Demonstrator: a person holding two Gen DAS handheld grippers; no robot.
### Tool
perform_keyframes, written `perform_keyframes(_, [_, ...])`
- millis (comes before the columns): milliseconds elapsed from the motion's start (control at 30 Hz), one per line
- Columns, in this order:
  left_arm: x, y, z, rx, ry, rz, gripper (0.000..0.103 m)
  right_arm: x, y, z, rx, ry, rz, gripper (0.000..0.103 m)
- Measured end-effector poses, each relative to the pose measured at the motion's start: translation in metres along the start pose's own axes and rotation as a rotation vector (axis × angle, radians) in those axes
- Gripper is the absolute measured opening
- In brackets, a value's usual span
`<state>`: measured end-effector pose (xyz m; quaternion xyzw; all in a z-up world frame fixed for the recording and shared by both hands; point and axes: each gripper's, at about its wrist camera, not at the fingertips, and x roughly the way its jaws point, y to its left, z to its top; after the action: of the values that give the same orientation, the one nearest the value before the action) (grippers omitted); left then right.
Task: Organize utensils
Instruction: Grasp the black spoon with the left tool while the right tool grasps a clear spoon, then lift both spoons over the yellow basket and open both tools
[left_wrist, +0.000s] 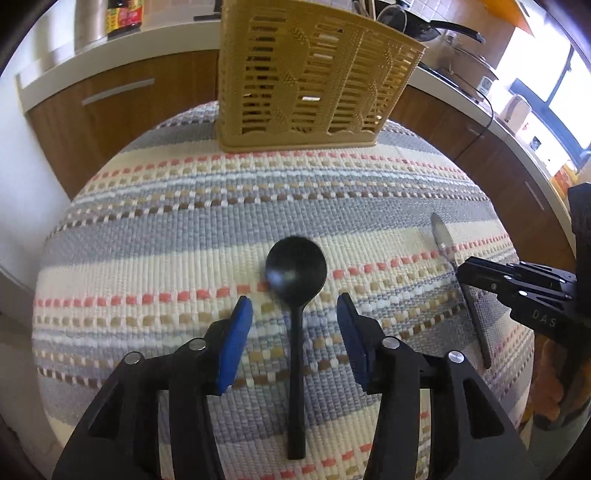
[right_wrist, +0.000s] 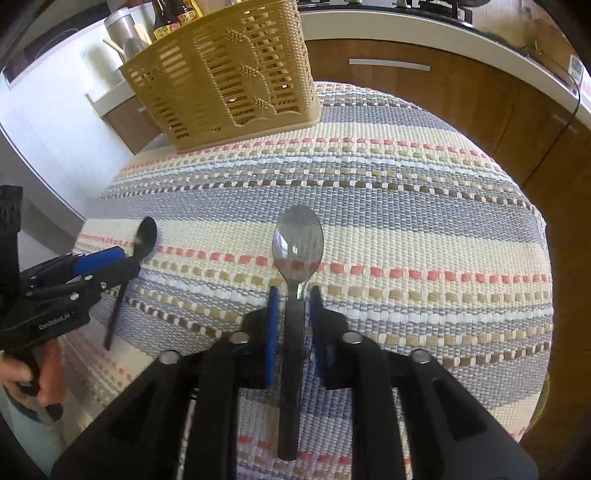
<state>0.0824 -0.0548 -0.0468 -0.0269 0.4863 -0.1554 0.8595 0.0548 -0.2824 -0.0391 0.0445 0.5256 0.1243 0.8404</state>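
The job has hardly begun. Both spoons lie flat on the striped cloth (left_wrist: 184, 229) that covers the table, and neither one is in the tan basket (left_wrist: 306, 74) yet. The basket stands at the far edge of the cloth. Through its slats it looks like nothing is inside, but I cannot be sure.

The black spoon (left_wrist: 295, 273) lies well in front of the basket. The left tongs (left_wrist: 295, 314) sit around its handle with the blue pads wide apart, so they do not touch it. The metal spoon (right_wrist: 297, 243) also lies well in front of the basket, off to the right of the black one. The right tongs (right_wrist: 295, 295) are almost together around its neck, but a thin gap shows on each side, so I think they have not gripped it yet.

What is left: grab each spoon, lift it, and drop it in the basket.

The left view shows a pan and a window behind the basket. Only the right view shows the person's hand (right_wrist: 33, 376) and how close the right tongs are to the metal spoon.
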Motion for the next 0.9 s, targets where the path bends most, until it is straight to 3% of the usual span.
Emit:
perform_keyframes(67, [0.004,-0.001,0.007,0.021,0.013,0.003,0.047,-0.002,-0.001,0.008,-0.005,-0.001,0.007,0.046])
perform_keyframes(133, [0.013,-0.005,0.014,0.051,0.06,-0.018,0.052,-0.004,-0.003,0.015,-0.01,-0.002,0.006,0.054])
perform_keyframes(433, [0.027,-0.019,0.032,0.139,0.116,0.057,0.05,0.027,0.011,0.045,-0.049,0.111,-0.067,0.053])
perform_keyframes(467, [0.028,-0.02,0.033,0.147,0.119,0.07,0.05,0.027,0.013,0.047,-0.056,0.107,-0.078,0.045])
perform_keyframes(533, [0.029,-0.025,0.033,0.172,0.117,0.105,0.039,0.028,0.019,0.048,-0.076,0.115,-0.082,0.033])
perform_keyframes(667, [0.028,-0.03,0.032,0.184,0.109,0.119,0.036,0.031,0.033,0.049,-0.126,0.12,-0.109,0.029])
perform_keyframes(767, [0.02,-0.03,0.032,0.179,0.071,0.109,0.036,0.023,0.037,0.048,-0.14,0.098,-0.087,0.029])
perform_keyframes(900, [-0.014,-0.034,0.037,0.171,-0.05,0.063,0.035,-0.005,0.042,0.052,-0.155,0.029,-0.025,0.029])
